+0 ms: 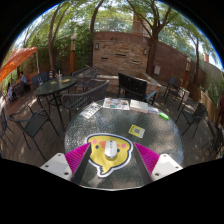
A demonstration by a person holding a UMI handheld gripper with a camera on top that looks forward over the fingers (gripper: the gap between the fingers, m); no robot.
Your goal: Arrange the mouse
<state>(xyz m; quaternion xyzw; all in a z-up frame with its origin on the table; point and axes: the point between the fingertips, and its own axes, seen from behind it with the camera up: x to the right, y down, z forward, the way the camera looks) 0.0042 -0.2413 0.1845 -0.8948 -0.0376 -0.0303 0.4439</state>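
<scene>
A small grey-white mouse [109, 149] lies on a yellow speech-bubble-shaped mouse pad [108, 162] at the near edge of a round glass-topped patio table [92, 128]. My gripper [111, 147] is open wide. Its left magenta pad [77, 156] and right magenta pad [147, 156] flank the mouse pad. The mouse stands between the fingers with a clear gap on each side and rests on the pad.
Papers [115, 103] and a leaflet [90, 111] lie at the table's far side, a small yellow-green card [136, 130] nearer. Black metal chairs [132, 86] ring the table. A second table [55, 86] stands at the left, with a brick wall [125, 48] behind.
</scene>
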